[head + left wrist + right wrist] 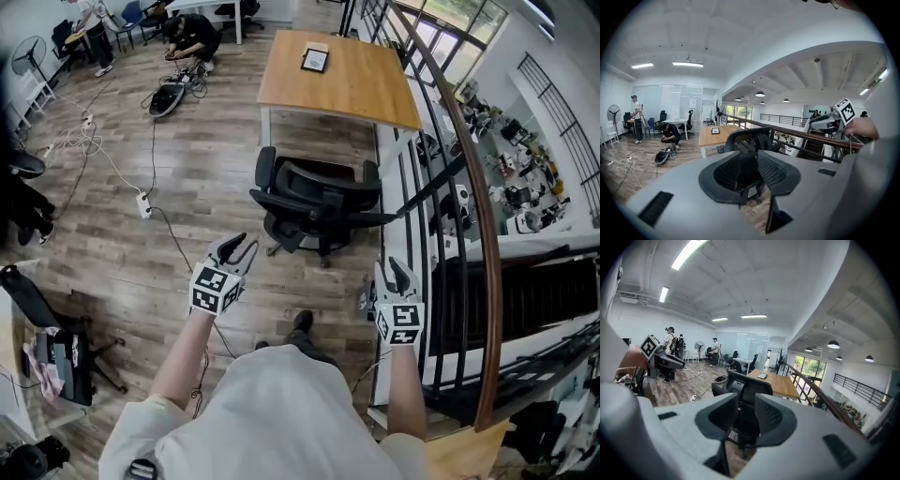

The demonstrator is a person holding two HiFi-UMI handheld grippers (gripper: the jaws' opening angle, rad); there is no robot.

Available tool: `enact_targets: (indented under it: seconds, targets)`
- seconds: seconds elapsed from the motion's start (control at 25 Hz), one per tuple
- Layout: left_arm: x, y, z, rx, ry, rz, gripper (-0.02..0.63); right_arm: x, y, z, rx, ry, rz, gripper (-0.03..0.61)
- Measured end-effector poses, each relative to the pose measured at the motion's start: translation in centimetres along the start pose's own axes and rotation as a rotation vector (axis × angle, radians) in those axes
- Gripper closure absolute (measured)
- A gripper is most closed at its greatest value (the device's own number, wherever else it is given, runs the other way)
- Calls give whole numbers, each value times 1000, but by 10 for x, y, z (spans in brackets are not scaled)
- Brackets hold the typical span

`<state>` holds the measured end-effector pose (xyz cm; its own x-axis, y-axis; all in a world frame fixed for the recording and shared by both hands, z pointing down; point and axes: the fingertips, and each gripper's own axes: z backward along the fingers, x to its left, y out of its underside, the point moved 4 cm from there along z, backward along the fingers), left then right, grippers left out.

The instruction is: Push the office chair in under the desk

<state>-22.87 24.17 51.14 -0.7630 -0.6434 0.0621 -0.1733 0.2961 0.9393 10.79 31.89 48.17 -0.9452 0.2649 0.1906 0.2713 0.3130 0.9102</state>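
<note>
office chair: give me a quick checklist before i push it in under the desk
1. Left gripper and right gripper empty, jaws apart: ok.
2. Grippers on the office chair backrest: not ok, both are short of it.
3. Chair back toward the person, seat toward the desk: ok.
4. Floor between chair and desk free of the power strip: ok, it lies off to the left.
5. Space under the desk free: cannot tell, the top hides it.
</note>
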Motion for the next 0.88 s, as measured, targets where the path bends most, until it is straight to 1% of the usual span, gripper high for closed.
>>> enact_targets:
  seconds: [0.12,0.44,0.6,0.8,0.88]
  targets:
    - [6,-3,-19,24,-8,-21,502,-18,1,-19,19,-10,12,482]
    - [21,-2,-72,107,-5,-125,497,-55,16,-76,97,-65,63,482]
    - [26,-4,-100,150,0,-177,492,-70,22,-104,134,-121,113,480]
    - [30,1,-131,197,-10,-199,491,-87,34,-137,164,-195,170,480]
    - [31,4,-143,219,-17,-223,486,-96,40,-148,191,-226,188,476]
